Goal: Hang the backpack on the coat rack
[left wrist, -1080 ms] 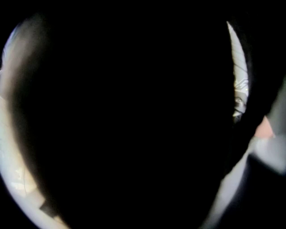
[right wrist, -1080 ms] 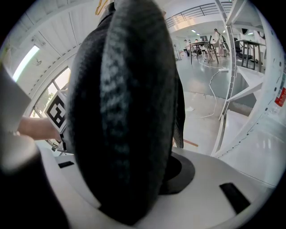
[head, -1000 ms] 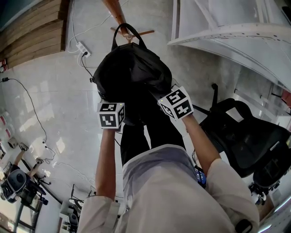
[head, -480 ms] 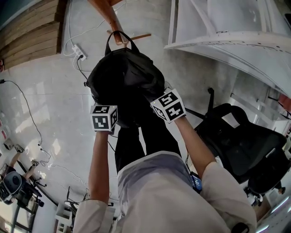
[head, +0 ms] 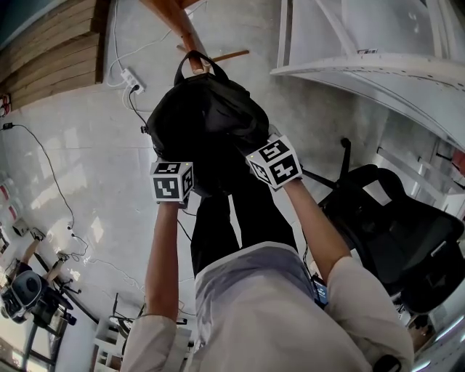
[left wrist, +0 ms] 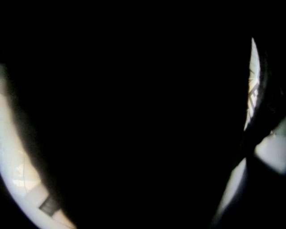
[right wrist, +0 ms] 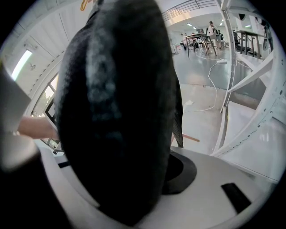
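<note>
Pale glossy floor (head: 65, 160) spreads below the black backpack (head: 207, 123), whose top handle loops over the wooden coat rack (head: 174, 22). At the backpack's underside, the right gripper (right wrist: 134, 179) clamps its fabric. The left gripper (left wrist: 134, 188) has just been opening its jaws around the backpack; whether they still press is unclear.

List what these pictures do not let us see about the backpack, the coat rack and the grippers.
1. Head view: whether the handle already hangs on the coat rack; the spot is too small.
2. Head view: the jaws of the left gripper and right gripper, hidden under the backpack.
3. Left gripper view: its grip; black fabric fills the picture. Those jaws have just been opening, fabric between them.
</note>
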`<state>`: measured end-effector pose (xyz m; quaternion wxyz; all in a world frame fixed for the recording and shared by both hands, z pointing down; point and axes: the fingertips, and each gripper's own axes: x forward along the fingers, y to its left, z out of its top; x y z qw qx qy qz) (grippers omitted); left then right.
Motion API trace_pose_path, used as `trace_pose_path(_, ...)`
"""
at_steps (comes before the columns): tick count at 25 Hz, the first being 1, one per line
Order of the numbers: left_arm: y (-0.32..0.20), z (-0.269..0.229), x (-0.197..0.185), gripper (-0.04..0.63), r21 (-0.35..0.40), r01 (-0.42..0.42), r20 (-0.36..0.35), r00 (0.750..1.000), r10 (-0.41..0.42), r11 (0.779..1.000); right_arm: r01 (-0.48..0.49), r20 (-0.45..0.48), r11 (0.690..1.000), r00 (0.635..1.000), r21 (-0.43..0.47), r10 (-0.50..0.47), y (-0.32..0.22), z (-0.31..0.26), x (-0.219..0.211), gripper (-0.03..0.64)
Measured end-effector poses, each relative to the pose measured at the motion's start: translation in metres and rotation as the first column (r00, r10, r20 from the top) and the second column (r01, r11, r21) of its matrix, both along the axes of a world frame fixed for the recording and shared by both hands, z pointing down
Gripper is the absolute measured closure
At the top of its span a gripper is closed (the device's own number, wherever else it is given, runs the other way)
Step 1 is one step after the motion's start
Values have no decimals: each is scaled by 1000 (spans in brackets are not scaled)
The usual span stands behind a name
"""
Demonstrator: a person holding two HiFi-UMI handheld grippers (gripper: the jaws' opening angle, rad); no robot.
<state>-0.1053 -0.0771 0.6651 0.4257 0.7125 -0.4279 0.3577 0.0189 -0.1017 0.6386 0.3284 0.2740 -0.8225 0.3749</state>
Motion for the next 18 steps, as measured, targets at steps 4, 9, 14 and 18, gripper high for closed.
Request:
trace_pose_path(4, -6, 8, -2, 430, -6, 13, -3, 1000, -13, 1000, -6, -5, 1000, 1000, 0, 6, -7, 8, -1, 440)
trace_pose_path(9, -12, 16, -3, 422, -3, 4, 1, 1000, -4, 1000, -17, -11, 1000, 1000, 3, 17, -14, 16, 0, 433)
trace_pose_path(14, -22, 24, -9, 419, -5, 12, 16, 1000, -12, 1000, -14, -9, 1000, 1000, -1, 14, -20, 22, -1, 434)
trace_pose_path(18, -31, 29, -11, 417, 4, 22, 33, 999, -22, 1000, -12, -5, 1000, 1000, 10, 13, -29, 29, -1, 434)
